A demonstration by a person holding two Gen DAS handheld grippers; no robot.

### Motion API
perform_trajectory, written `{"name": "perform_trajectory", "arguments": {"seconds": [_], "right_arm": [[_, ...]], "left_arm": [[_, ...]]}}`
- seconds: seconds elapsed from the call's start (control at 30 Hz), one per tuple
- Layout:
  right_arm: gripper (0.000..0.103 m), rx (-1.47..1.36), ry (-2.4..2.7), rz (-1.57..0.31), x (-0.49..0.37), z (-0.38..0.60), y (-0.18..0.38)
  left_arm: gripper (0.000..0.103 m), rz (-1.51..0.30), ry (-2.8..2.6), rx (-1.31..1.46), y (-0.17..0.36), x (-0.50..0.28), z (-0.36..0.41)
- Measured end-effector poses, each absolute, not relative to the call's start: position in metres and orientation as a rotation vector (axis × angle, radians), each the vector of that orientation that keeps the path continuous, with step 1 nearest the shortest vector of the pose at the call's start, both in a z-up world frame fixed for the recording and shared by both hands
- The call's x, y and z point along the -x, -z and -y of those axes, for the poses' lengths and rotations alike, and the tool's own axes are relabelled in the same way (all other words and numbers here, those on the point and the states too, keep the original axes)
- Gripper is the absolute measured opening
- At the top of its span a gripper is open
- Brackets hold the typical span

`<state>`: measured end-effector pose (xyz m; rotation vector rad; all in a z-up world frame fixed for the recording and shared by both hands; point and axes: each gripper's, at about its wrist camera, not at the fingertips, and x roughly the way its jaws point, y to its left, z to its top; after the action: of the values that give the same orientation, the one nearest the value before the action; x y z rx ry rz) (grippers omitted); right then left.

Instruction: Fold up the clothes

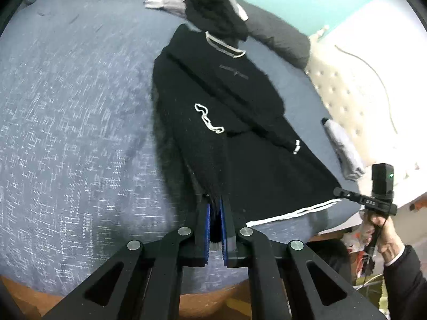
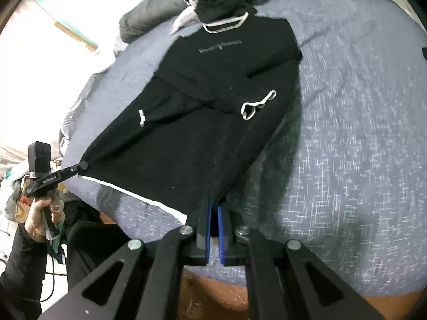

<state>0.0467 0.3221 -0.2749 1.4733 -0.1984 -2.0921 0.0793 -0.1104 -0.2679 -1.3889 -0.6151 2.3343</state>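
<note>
Black sweater (image 1: pixel 226 112) on bed (image 1: pixel 66 120), hem corners pinched in left tool (image 1: pixel 216 208), right tool (image 2: pixel 214 208)

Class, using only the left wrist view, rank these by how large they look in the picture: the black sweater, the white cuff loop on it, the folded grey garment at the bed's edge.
1. black sweater
2. folded grey garment
3. white cuff loop

Fisheye distortion may skew true sizes.

A home bedroom: blue-grey bedspread (image 1: pixel 66 106), grey pillow (image 1: pixel 280 37), tufted headboard (image 1: pixel 347 98), clothes heap (image 1: pixel 202 2).
</note>
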Motion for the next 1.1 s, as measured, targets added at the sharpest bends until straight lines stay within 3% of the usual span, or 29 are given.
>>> {"name": "perform_trajectory", "arguments": {"seconds": [0.73, 0.97, 1.0, 1.03, 1.1], "right_arm": [[0.0, -1.339, 2.136, 0.174, -0.084, -0.342, 0.219], [0.003, -1.55, 2.132, 0.249, -0.062, -0.349, 0.257], [0.011, -1.6, 2.119, 0.268, -0.058, -0.348, 0.269], [0.031, -1.65, 2.105, 0.287, -0.054, -0.348, 0.282], [0.054, -1.728, 2.088, 0.296, -0.049, -0.347, 0.305]], "left_arm": [[0.003, 0.535, -2.383, 1.246, 0.229, -0.103, 0.098], [0.003, 0.558, -2.388, 1.321, 0.249, -0.099, 0.107], [0.003, 0.562, -2.386, 1.331, 0.253, -0.099, 0.109], [0.003, 0.563, -2.386, 1.34, 0.257, -0.1, 0.11], [0.003, 0.563, -2.379, 1.36, 0.264, -0.101, 0.11]]}}
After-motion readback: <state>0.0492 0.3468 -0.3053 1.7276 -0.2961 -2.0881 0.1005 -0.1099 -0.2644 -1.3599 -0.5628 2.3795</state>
